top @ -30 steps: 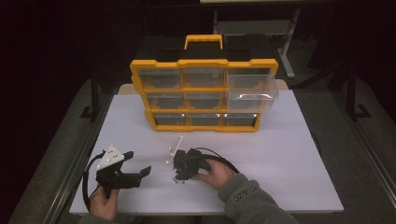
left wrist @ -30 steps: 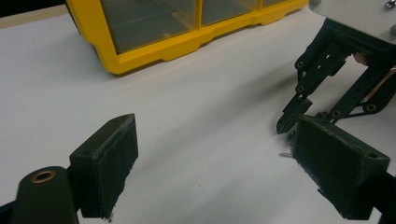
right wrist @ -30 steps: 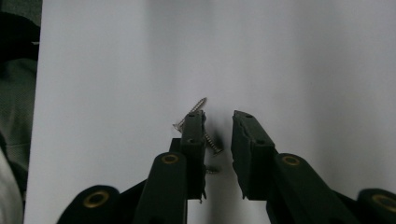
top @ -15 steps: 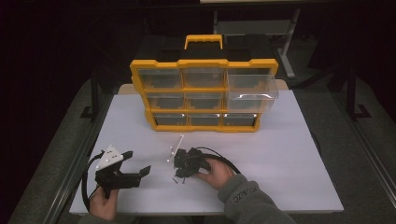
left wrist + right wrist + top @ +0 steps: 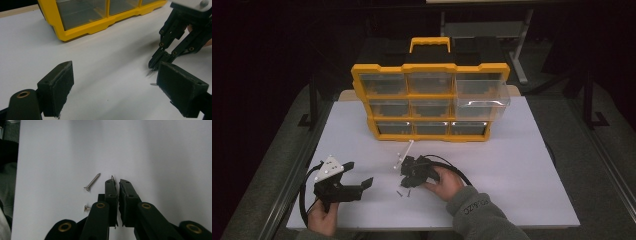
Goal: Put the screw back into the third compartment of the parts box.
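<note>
Since the earlier frame almost nothing has moved: both grippers sit where they were, the right one perhaps a touch lower over the screws. In the high view, a white counter (image 5: 522, 170) carries a yellow organiser (image 5: 430, 102) with nine clear drawers in three rows of three; the top right drawer (image 5: 482, 93) is pulled out. The left gripper (image 5: 357, 186) rests near the front edge, jaws spread and empty. The right gripper (image 5: 404, 181) tilts down beside two small screws (image 5: 403, 192) visible there. In the left gripper view, its two black pads (image 5: 57, 86) stand wide apart with bare counter between, and the other gripper's tips touch down farther off near a screw. In the right gripper view, the jaws of the right gripper (image 5: 118, 185) are nearly together, pinching a thin screw (image 5: 112, 177) whose point peeks out at the tip. Two more screws lie loose to the left: a long screw (image 5: 92, 182) and a short screw (image 5: 87, 207), making three counted. The hold looks slight, on the screw's end only, so it could likely slip out or swing when lifted toward the open drawer.
</note>
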A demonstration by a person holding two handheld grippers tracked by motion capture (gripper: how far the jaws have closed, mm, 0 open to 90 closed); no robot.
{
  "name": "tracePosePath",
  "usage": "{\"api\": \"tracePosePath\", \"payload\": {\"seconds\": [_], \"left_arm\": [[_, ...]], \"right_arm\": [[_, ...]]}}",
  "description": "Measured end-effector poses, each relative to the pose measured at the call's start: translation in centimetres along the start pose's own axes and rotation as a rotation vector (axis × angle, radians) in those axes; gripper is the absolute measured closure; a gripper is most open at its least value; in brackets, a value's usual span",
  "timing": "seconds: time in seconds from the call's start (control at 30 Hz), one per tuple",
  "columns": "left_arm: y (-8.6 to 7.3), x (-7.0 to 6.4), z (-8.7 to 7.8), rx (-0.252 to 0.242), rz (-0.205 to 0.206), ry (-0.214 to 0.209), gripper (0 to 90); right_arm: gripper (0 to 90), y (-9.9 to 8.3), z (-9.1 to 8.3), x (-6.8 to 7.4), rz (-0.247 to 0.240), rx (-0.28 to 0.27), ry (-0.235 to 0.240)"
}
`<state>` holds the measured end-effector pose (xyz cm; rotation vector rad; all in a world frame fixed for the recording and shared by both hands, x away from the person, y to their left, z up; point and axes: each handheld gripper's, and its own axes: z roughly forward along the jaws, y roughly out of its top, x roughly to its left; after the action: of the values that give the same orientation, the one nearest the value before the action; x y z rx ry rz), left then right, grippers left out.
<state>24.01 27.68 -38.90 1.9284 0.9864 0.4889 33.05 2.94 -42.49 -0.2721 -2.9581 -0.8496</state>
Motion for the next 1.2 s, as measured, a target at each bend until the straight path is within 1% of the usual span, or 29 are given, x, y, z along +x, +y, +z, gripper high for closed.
{"api": "tracePosePath", "payload": {"seconds": [0.03, 0.07, 0.13, 0.17, 0.2, 0.23, 0.27, 0.3, 0.33, 0.4, 0.43, 0.53, 0.6, 0.63, 0.67, 0.77, 0.83, 0.9, 0.93, 1.0, 1.07, 1.13, 1.17, 1.2], "left_arm": [[0.0, 0.0, -0.1, 0.000, 0.007, 0.002, 14.0], [0.0, 0.0, 0.0, -0.006, 0.002, 0.002, 14.0], [0.0, 0.0, 0.1, -0.005, 0.004, 0.000, 14.0], [0.0, 0.0, 0.1, -0.001, 0.004, 0.001, 14.0], [0.0, -0.1, 0.2, 0.000, 0.003, 0.001, 14.0], [0.0, 0.0, 0.2, 0.006, 0.006, -0.002, 14.0], [0.0, 0.0, 0.2, 0.008, 0.008, -0.002, 14.0], [0.0, -0.1, 0.2, 0.005, 0.007, 0.000, 14.0], [0.0, -0.1, 0.1, -0.002, 0.006, 0.001, 14.0], [0.0, -0.1, 0.1, -0.006, 0.008, 0.002, 14.0], [0.0, -0.1, 0.1, -0.001, 0.007, 0.003, 14.0], [0.0, -0.1, 0.3, 0.005, 0.013, 0.002, 14.0], [-0.1, -0.1, 0.4, 0.010, 0.010, -0.002, 14.0], [-0.1, -0.1, 0.4, 0.009, 0.010, -0.002, 14.0], [-0.1, -0.1, 0.4, 0.007, 0.011, 0.001, 14.0], [0.0, -0.1, 0.3, 0.002, 0.014, 0.002, 14.0], [0.0, -0.1, 0.4, 0.001, 0.014, 0.004, 14.0], [-0.1, -0.1, 0.3, 0.009, 0.014, 0.003, 14.0], [-0.1, -0.1, 0.3, 0.005, 0.015, 0.003, 14.0], [-0.1, -0.1, 0.3, -0.003, 0.014, 0.006, 14.0], [-0.1, -0.1, 0.2, -0.007, 0.011, 0.007, 14.0], [0.0, -0.1, 0.3, -0.001, 0.013, 0.008, 14.0], [0.0, -0.1, 0.3, 0.006, 0.026, 0.010, 14.0], [-0.1, -0.1, 0.3, 0.008, 0.019, 0.007, 14.0]], "right_arm": [[84.2, -0.1, -0.2, -0.1, -0.004, -0.012, 0.003], [84.2, -0.2, -0.7, 0.0, 0.003, -0.017, 0.005], [84.2, -0.3, -1.0, 0.1, -0.002, -0.022, 0.002], [84.2, -0.6, -1.6, 0.1, 0.004, -0.037, 0.008], [84.2, -0.8, -1.9, 0.0, -0.009, -0.055, 0.009], [84.2, -0.8, -1.9, 0.0, -0.009, -0.055, 0.009], [84.2, -1.0, -2.3, 0.1, 0.010, -0.054, 0.009], [84.1, -1.4, -2.9, 0.1, 0.005, -0.070, 0.014], [84.1, -1.4, -2.9, 0.1, 0.005, -0.070, 0.014], [84.2, -1.9, -3.8, 0.3, 0.027, -0.080, 0.018], [84.2, -1.9, -3.8, 0.3, 0.027, -0.080, 0.018], [84.1, -2.5, -4.6, 0.5, 0.035, -0.091, 0.014], [84.1, -2.8, -5.2, 0.5, 0.038, -0.101, 0.016], [84.1, -2.9, -5.5, 0.6, 0.049, -0.103, 0.016], [84.1, -3.3, -6.0, 0.7, 0.048, -0.113, 0.013], [84.1, -3.7, -6.5, 0.7, 0.053, -0.116, 0.013], [84.0, -4.1, -7.1, 0.9, 0.072, -0.116, 0.010], [84.1, -4.6, -8.0, 1.0, 0.069, -0.124, 0.004], [84.1, -4.6, -8.0, 1.0, 0.069, -0.124, 0.004], [84.1, -5.0, -8.7, 1.1, 0.081, -0.128, 0.006], [84.0, -5.3, -9.3, 1.1, 0.079, -0.132, 0.005], [84.0, -5.4, -10.1, 1.3, 0.082, -0.133, 0.011], [83.9, -5.5, -10.5, 1.3, 0.071, -0.136, 0.008], [84.0, -5.5, -11.0, 1.4, 0.072, -0.142, 0.020]]}}
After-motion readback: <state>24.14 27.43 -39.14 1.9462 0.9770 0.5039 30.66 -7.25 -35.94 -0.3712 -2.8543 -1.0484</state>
